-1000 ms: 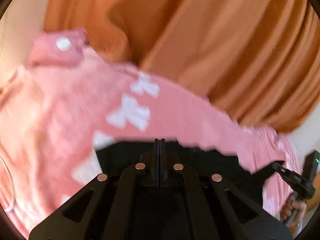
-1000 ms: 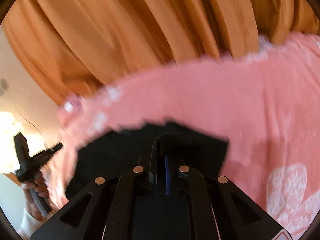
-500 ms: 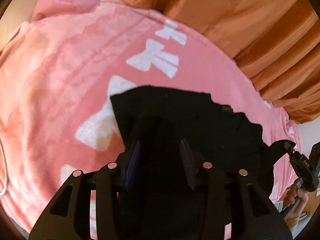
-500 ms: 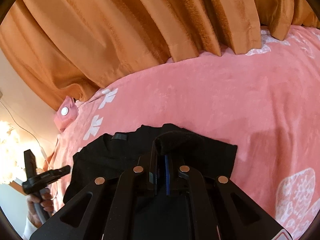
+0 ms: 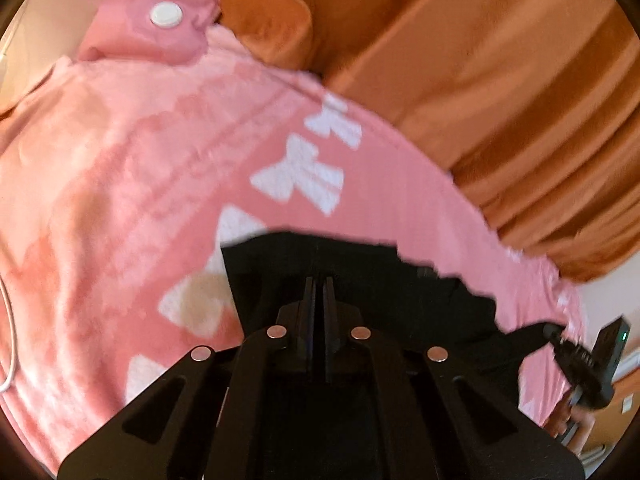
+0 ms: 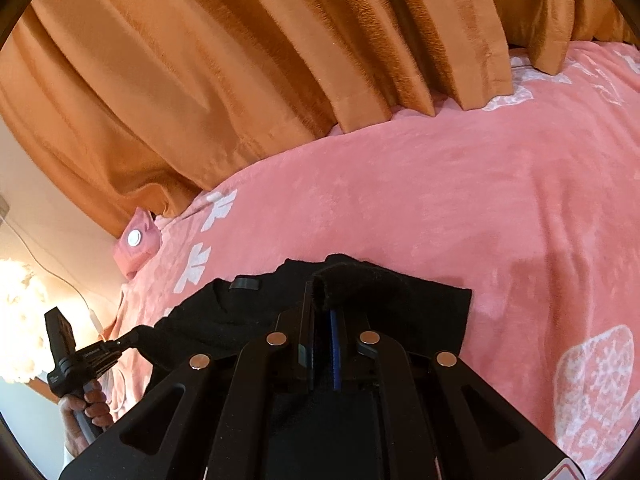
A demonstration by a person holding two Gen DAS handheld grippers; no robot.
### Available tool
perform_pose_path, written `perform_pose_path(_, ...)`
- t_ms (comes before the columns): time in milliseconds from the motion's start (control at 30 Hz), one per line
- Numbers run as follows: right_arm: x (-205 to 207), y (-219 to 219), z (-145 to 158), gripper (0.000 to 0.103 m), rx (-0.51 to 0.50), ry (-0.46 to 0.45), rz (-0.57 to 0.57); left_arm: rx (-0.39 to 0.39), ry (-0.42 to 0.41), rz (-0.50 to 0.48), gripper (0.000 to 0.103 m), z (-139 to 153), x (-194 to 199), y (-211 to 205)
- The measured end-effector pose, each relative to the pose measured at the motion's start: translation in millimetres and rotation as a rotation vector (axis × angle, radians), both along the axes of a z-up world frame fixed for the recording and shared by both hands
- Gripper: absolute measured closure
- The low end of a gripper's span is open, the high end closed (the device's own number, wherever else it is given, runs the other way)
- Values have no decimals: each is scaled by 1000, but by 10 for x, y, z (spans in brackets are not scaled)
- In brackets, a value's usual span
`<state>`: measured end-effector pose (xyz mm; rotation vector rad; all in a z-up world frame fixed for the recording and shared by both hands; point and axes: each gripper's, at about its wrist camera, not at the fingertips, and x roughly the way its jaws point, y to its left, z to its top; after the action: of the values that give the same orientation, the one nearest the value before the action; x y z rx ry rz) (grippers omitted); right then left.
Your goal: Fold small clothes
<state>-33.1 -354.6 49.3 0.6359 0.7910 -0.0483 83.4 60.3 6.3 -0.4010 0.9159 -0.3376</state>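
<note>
At the left side, the left gripper [image 5: 319, 286] had just been closing, and its jaws stood clenched together. In its own view we could not see well what was between them, because all was dark there. In the right wrist view, however, a corner of the small black knitted garment [image 6: 248, 320] was drawn out into a point that ended at its tip, so we judged that it grasped this corner by a thin bite only. If the pull became stronger, such a thin bite could slip out and the corner would drop.

The garment lay on the pink fleece blanket with white bow shapes [image 5: 120, 200], just under both tools and stretched between them. The fleece looked grippy, so we thought the cloth could drag and wrinkle instead of sliding. A jaw set low could also pinch the blanket together with the garment.

At the right side, the right gripper [image 6: 322, 292] was clenched on a thick rolled fold of the same garment. Because one side held much cloth and the other little, we feared that the two sides would not travel equally and the fold would come out crooked.
</note>
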Motion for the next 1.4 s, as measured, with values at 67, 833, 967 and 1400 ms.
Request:
perform_pose_path(67,48,-12,53,97,11,-45,4,-11,-61,28,102,161,81,24)
perform_pose_path(833,-820,302,-666,53,-160,328,142,159,201,-82,41,-594,-740,139)
perform_pose_path(967,-730,395,-634,100,-176,267,171,157,177,-69,90,-527,-614,88)
perform_pose_path(1400,-1414,466,-758,99,-175,400,126,253,176,-170,94,-646,-1235,171)
